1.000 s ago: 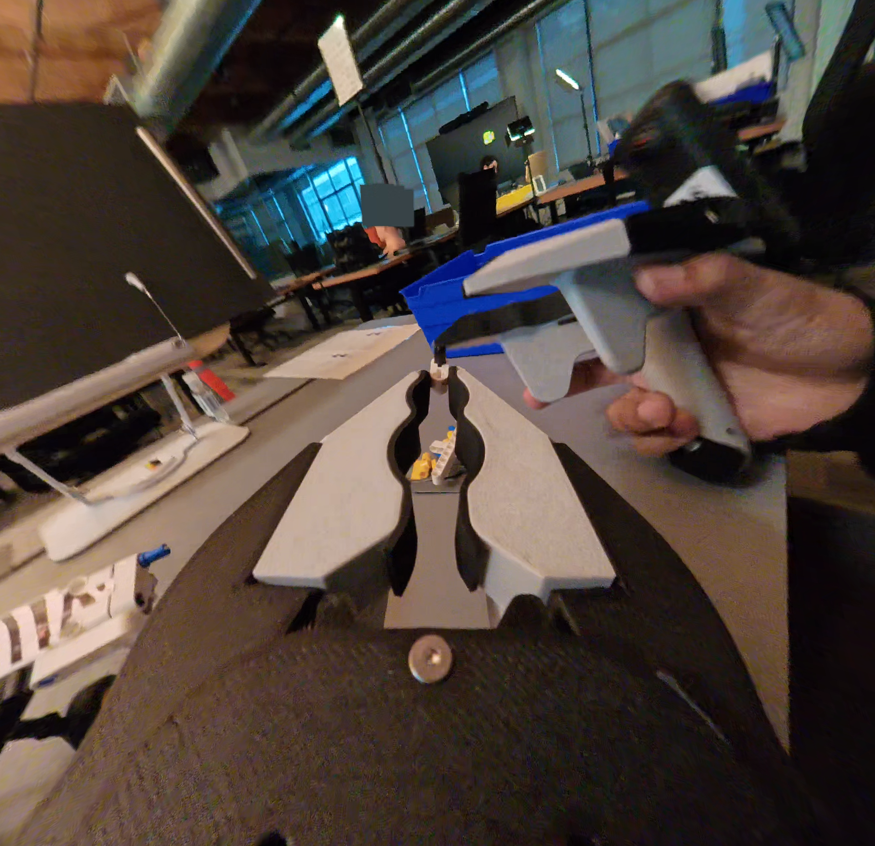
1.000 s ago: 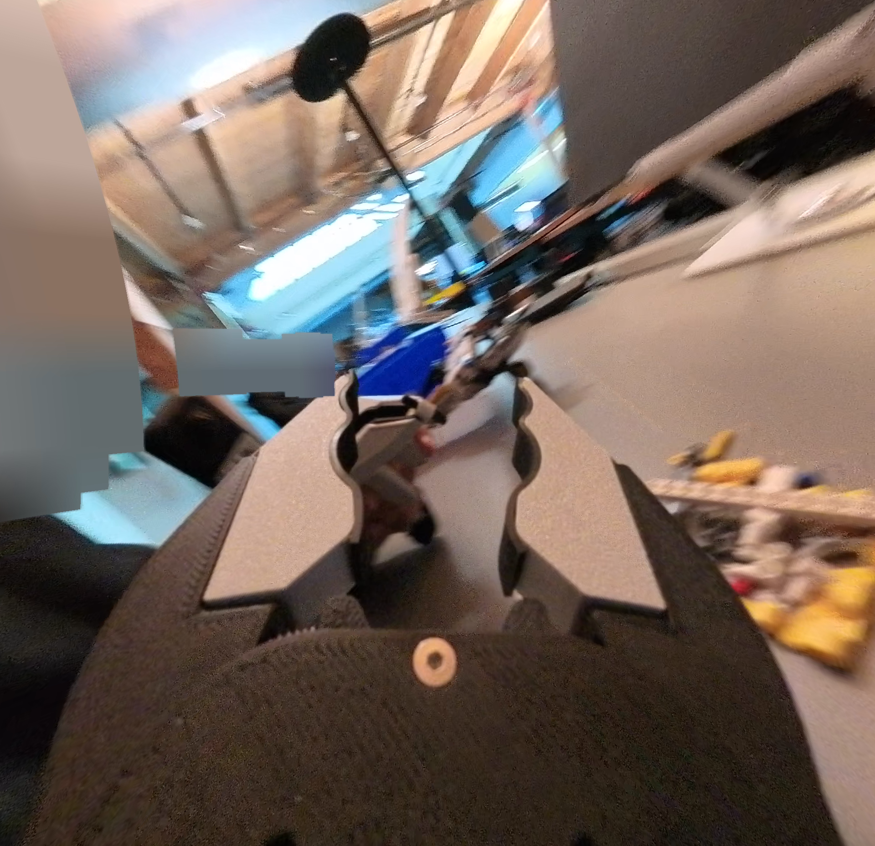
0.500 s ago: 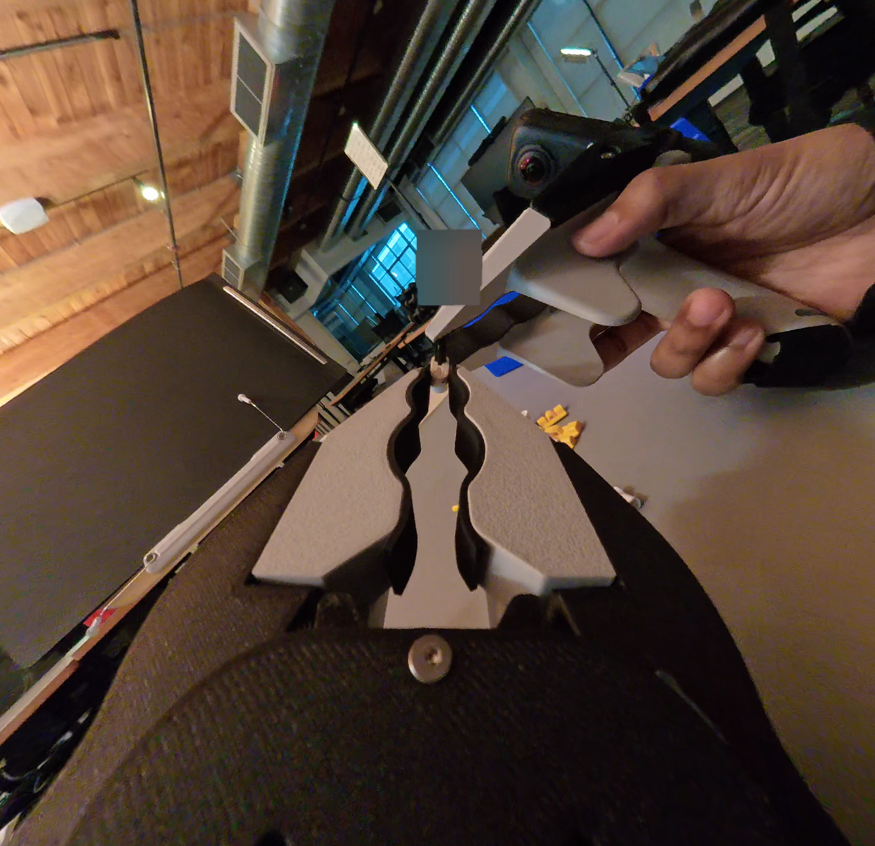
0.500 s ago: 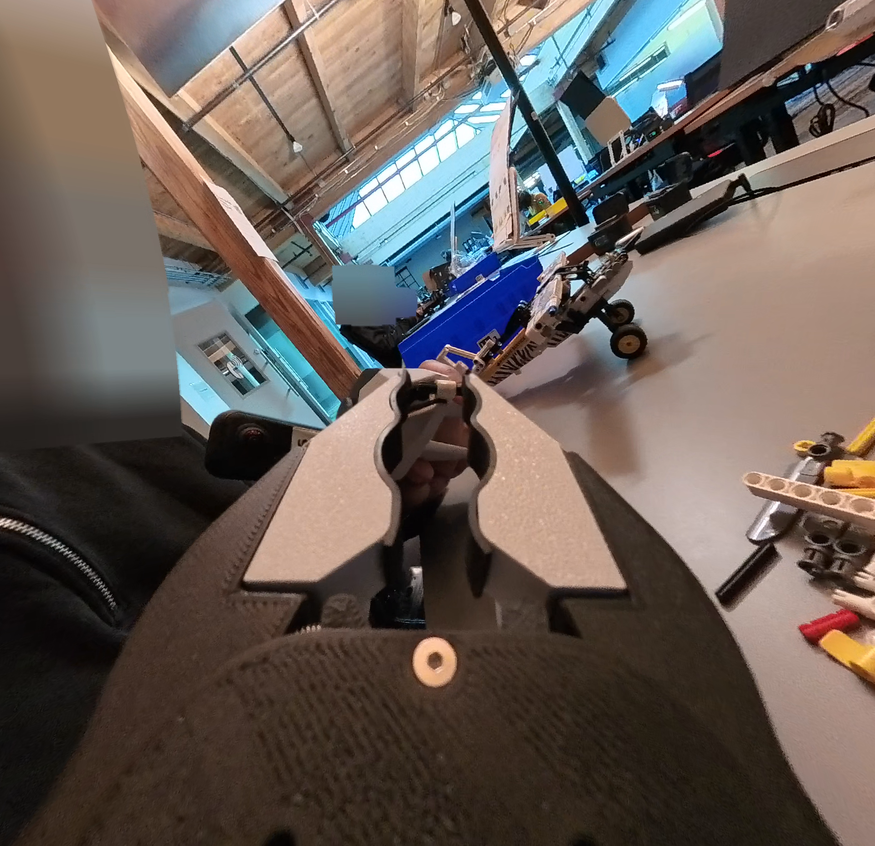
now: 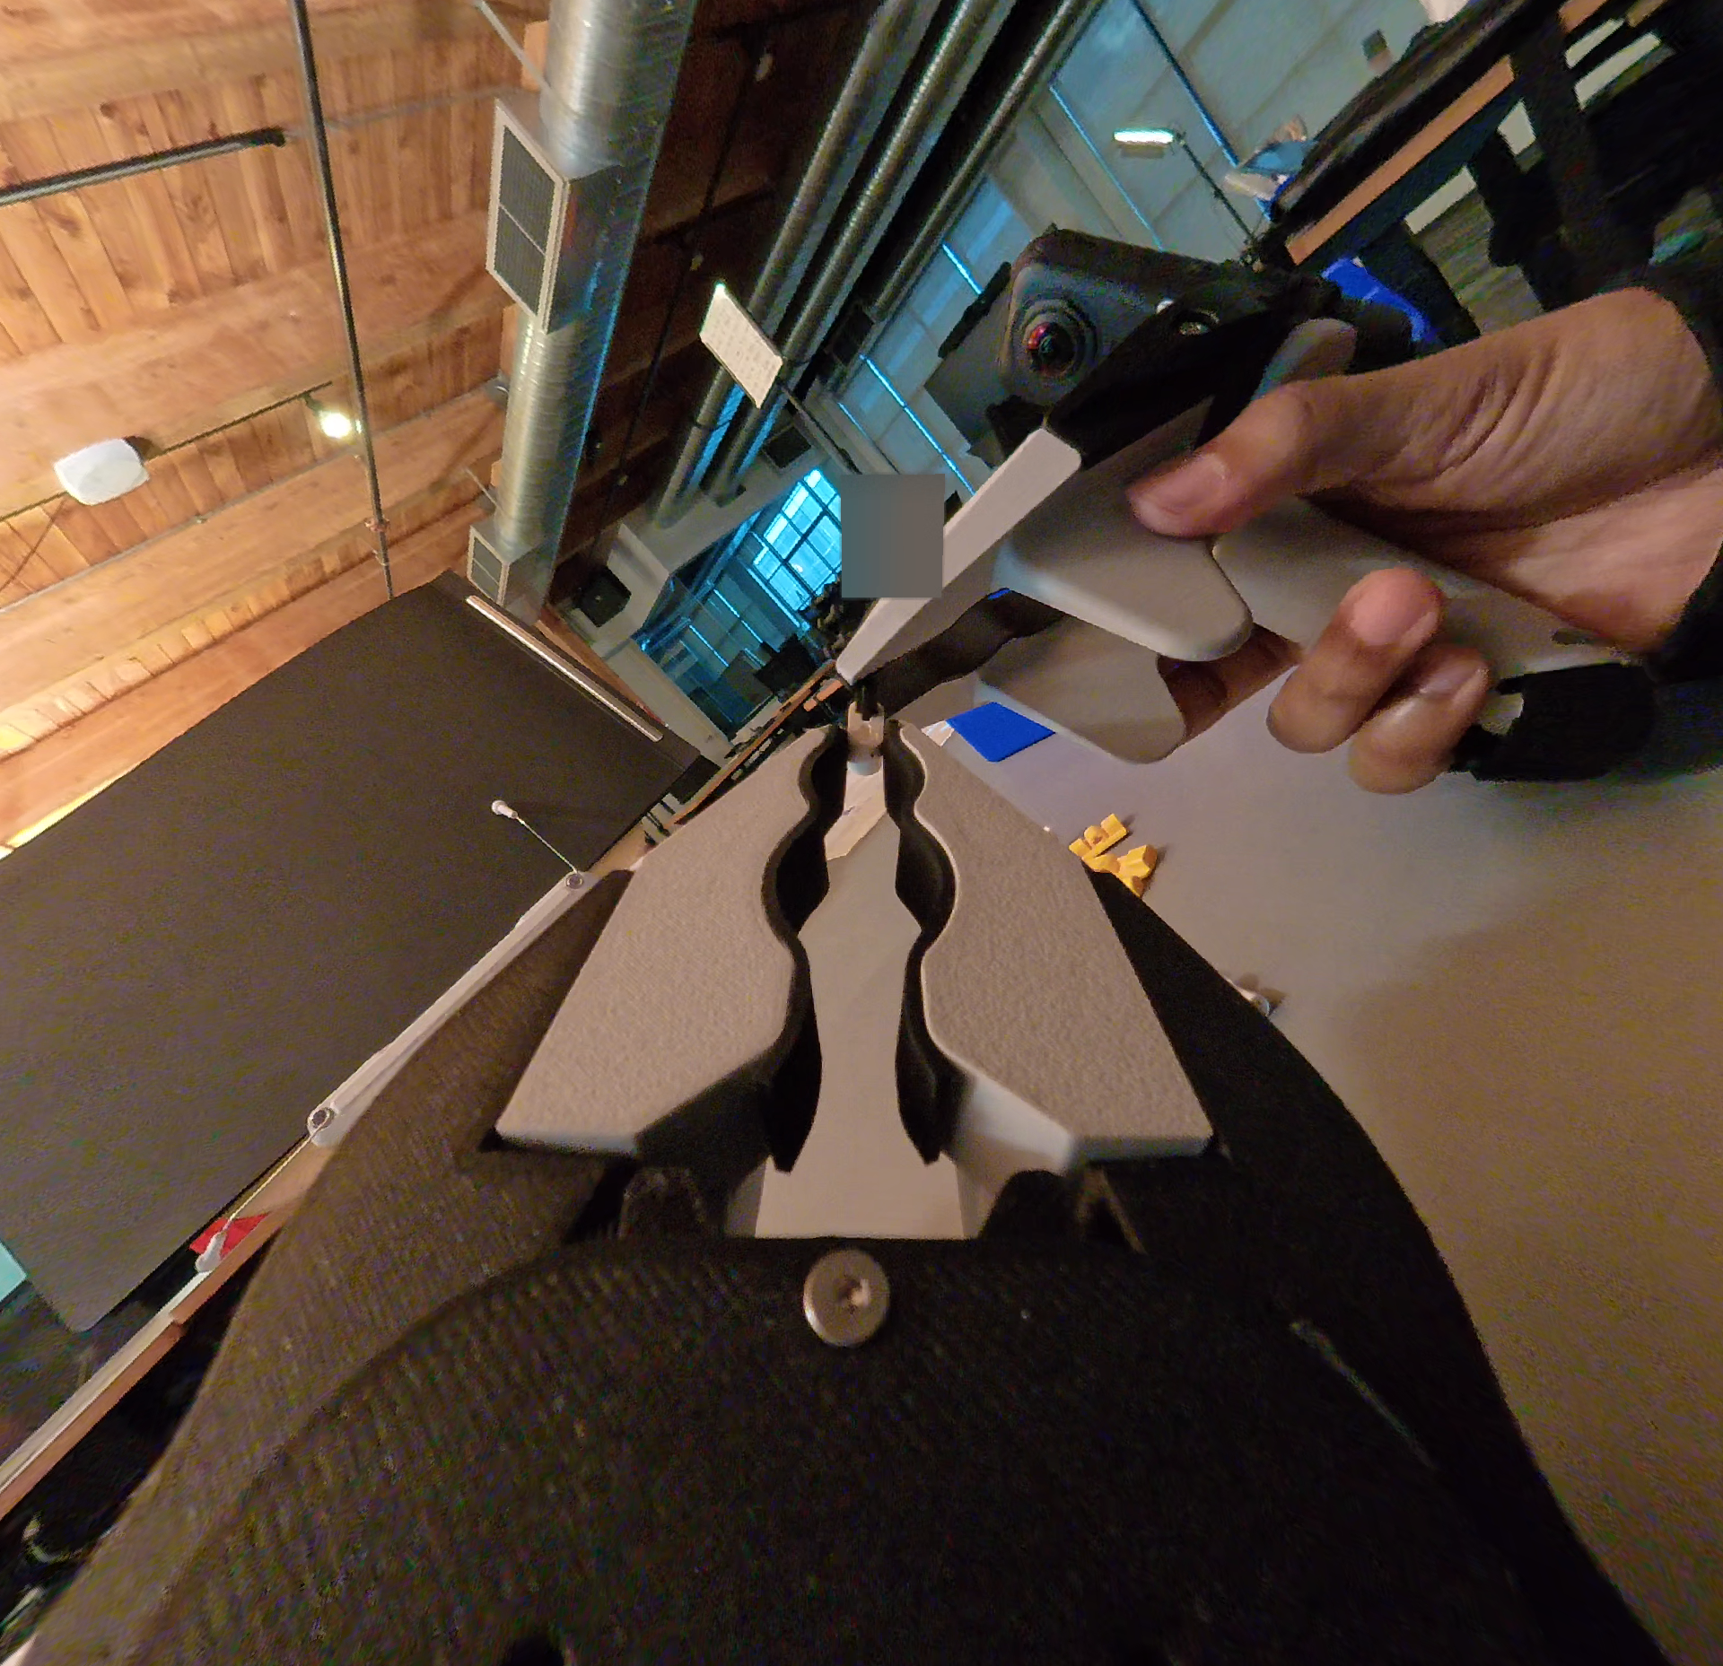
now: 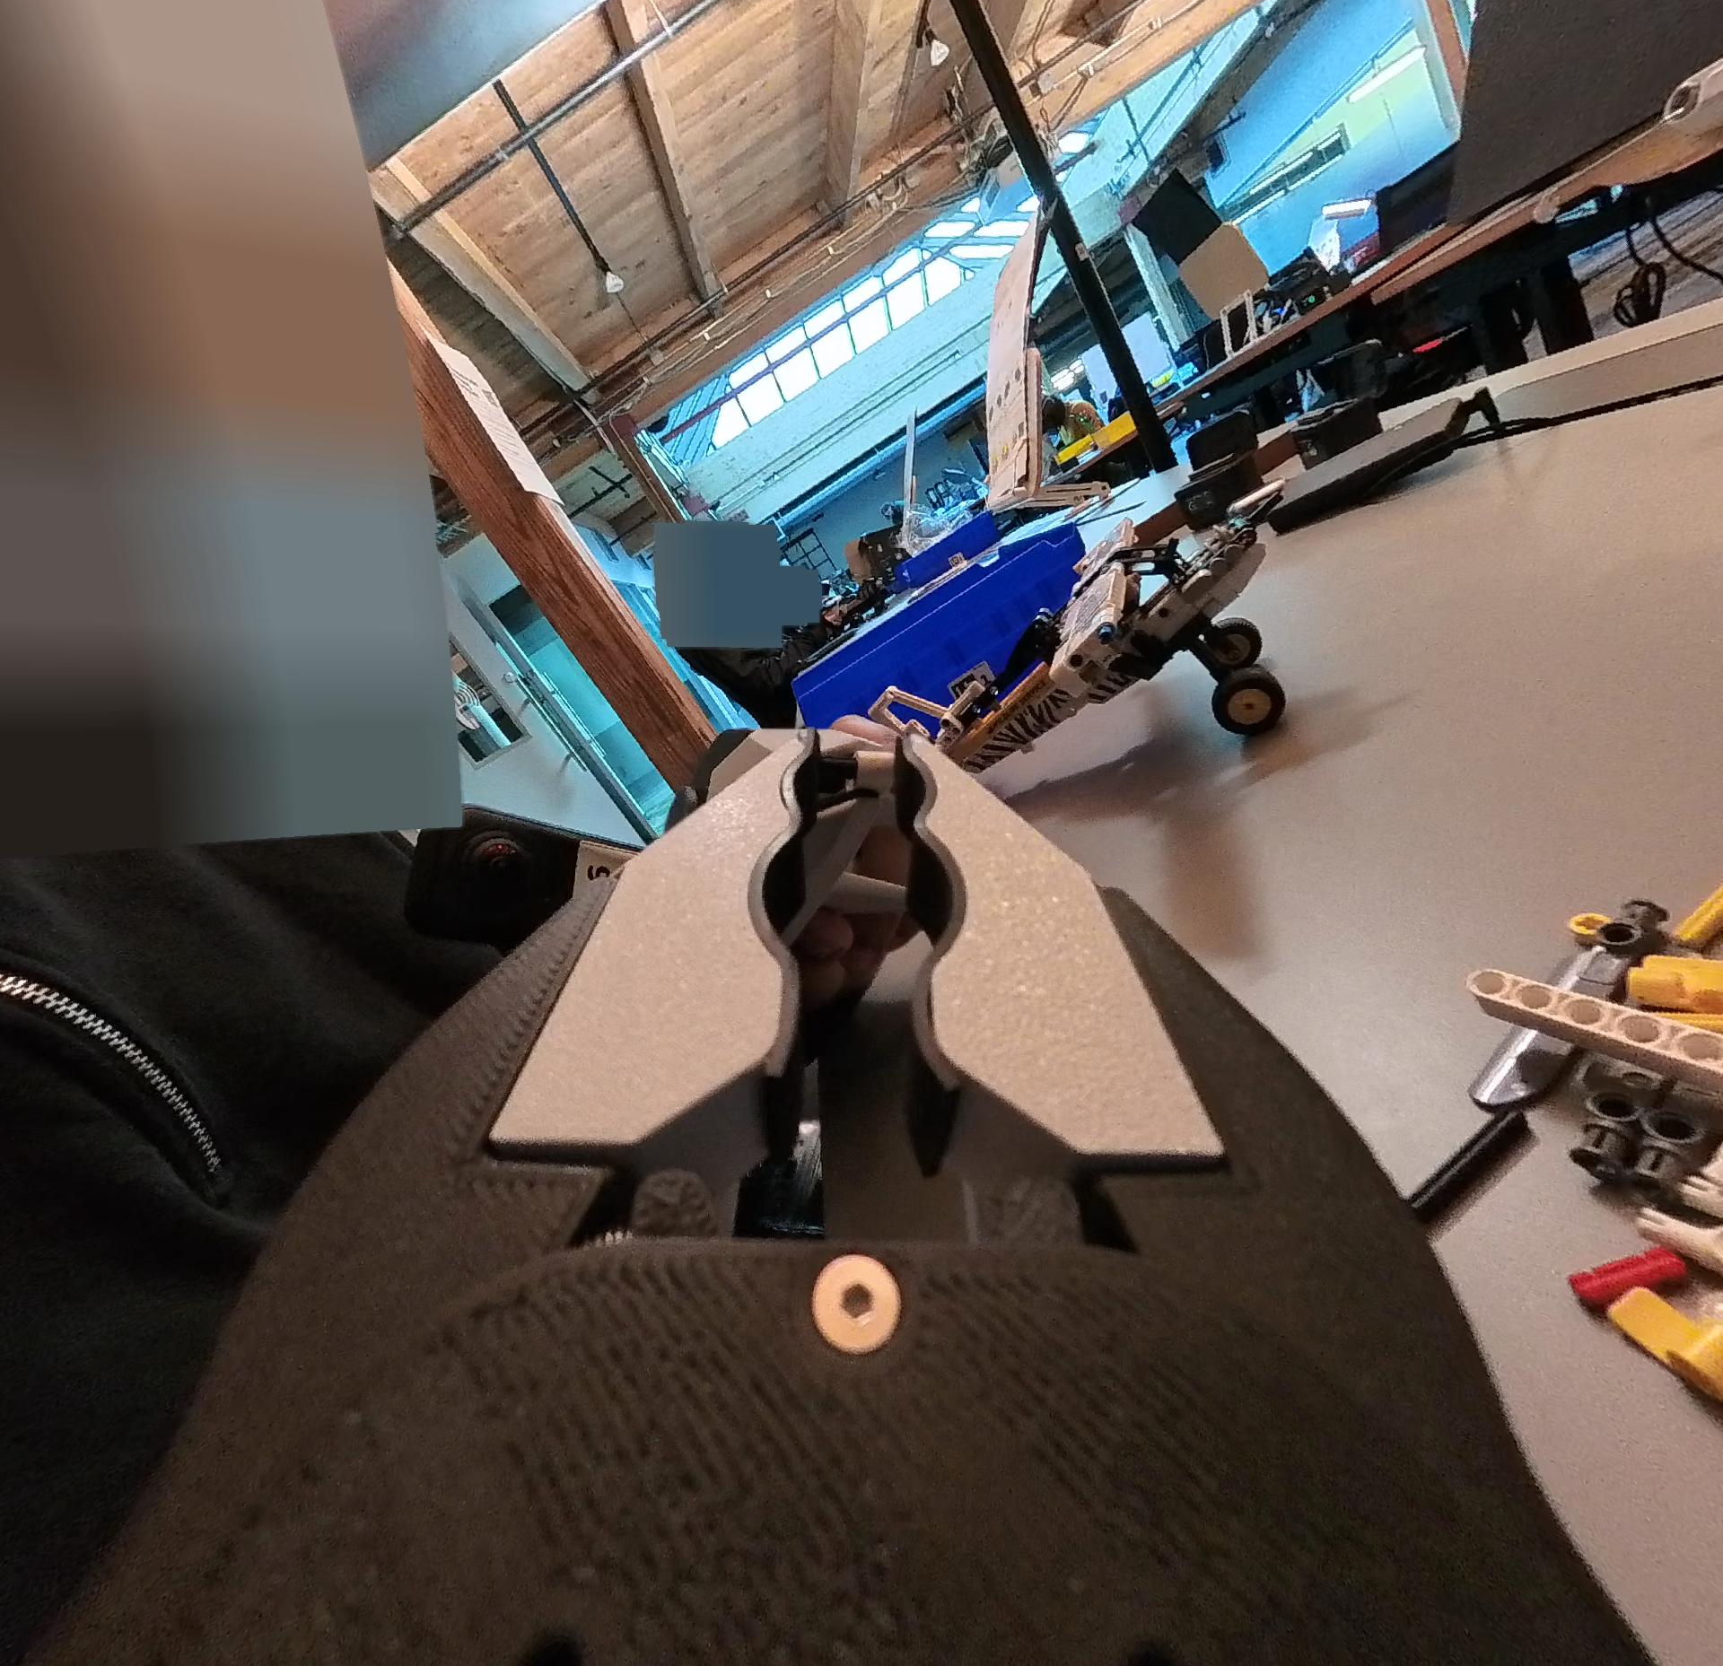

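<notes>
Pinching a small white pin (image 5: 862, 747) at its tips, the left gripper (image 5: 862, 754) meets the right gripper (image 6: 858, 768), whose fingers (image 6: 942, 782) clamp that pin's black end; they are mid-handover above the bench (image 5: 1399, 969).

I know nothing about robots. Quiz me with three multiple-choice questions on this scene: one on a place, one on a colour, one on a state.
1. Where is the toy car?
A. On the floor
B. On the grey table, by the bin
C. Held in a gripper

2. What colour is the bin?
A. Red
B. Green
C. Blue

3. How are the left gripper's fingers?
A. Wide open
B. Closed on a small white peg
C. Hidden

Answers:
1. B: the toy car rests its wheels on the table.
2. C: the bin is plainly blue.
3. B: the left gripper pinches the small white peg at its tips.
</notes>
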The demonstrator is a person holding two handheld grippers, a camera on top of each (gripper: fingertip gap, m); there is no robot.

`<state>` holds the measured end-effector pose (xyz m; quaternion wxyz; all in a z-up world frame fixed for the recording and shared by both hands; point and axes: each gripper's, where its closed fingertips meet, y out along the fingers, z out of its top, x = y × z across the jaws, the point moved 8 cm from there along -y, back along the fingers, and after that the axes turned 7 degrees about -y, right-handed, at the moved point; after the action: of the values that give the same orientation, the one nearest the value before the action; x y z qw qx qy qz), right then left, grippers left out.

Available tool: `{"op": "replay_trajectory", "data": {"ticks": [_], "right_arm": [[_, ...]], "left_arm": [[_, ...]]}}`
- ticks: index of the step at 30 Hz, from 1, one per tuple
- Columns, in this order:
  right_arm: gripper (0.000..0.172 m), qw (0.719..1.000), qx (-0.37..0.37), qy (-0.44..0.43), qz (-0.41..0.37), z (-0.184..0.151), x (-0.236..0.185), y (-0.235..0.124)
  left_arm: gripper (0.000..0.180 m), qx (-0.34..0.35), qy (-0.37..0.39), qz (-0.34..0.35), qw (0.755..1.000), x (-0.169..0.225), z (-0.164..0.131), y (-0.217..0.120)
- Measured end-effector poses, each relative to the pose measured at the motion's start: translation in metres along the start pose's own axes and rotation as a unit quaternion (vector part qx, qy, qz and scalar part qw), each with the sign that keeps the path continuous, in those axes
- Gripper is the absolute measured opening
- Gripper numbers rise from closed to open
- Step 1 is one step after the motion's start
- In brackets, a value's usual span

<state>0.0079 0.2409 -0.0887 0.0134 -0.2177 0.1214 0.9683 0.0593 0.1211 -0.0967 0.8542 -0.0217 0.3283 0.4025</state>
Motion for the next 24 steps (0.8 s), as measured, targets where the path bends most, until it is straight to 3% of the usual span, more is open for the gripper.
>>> {"op": "replay_trajectory", "data": {"ticks": [24], "right_arm": [[0.013, 0.998, 0.002, -0.058, -0.012, -0.0001, -0.0048, 0.0026]], "left_arm": [[0.002, 0.001, -0.029, 0.004, 1.0, -0.0004, 0.0043, -0.0015]]}}
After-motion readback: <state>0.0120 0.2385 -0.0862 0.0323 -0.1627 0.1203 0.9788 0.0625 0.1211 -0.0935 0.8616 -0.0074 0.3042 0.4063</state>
